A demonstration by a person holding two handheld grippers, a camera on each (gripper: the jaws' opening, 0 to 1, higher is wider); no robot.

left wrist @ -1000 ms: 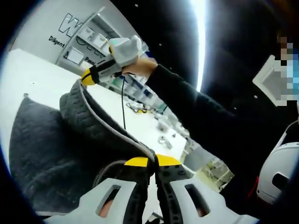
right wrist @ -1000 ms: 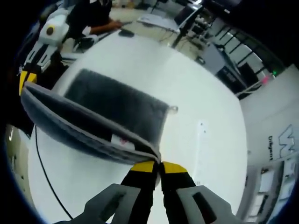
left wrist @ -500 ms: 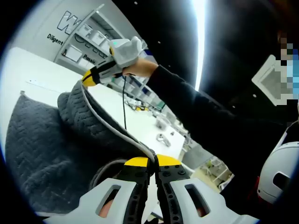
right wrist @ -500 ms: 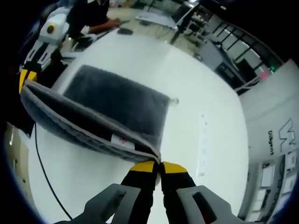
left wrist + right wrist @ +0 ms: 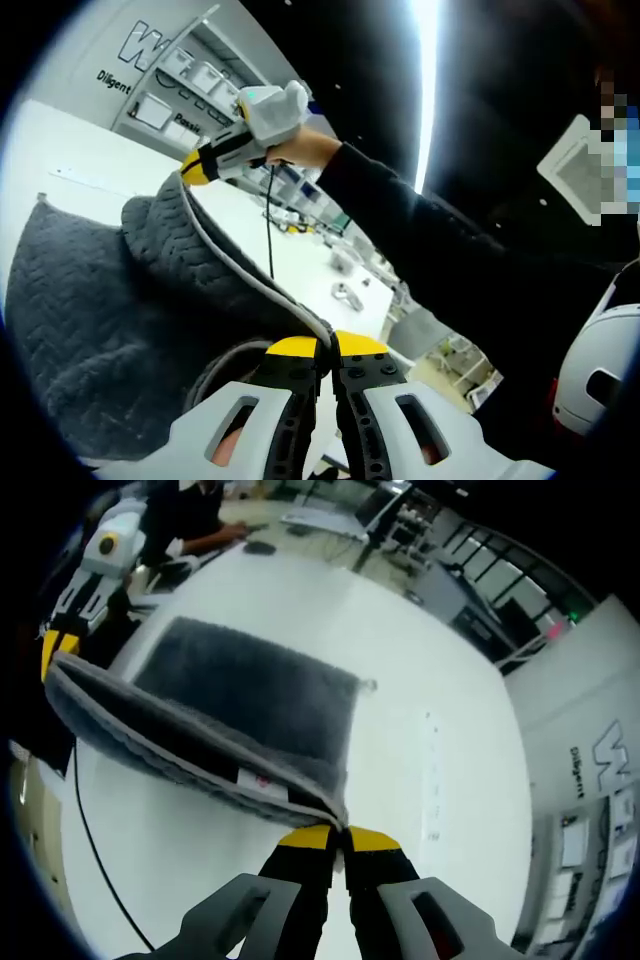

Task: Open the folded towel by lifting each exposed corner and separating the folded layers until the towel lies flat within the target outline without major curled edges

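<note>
A dark grey towel (image 5: 110, 310) with a pale hem hangs lifted over a white table (image 5: 420, 780), its lower part lying on the tabletop. My left gripper (image 5: 326, 348) is shut on one corner of the towel's raised edge. Across that edge, the right gripper (image 5: 195, 168) shows in the left gripper view, held by a person's hand and pinching the other corner. In the right gripper view my right gripper (image 5: 338, 833) is shut on the towel (image 5: 250, 705) corner beside a small label, and the left gripper (image 5: 62, 640) holds the far corner at the left.
A black cable (image 5: 95, 865) trails over the table below the towel. Shelves with boxes (image 5: 190, 85) stand against a wall with lettering. Small objects (image 5: 345, 295) lie on a second white table beyond. A seated person (image 5: 195, 515) is at a desk at the far side.
Both views have shifted slightly as the hands moved; the raised towel edge stays stretched between the two grippers, and more of the towel shows spread on the table.
</note>
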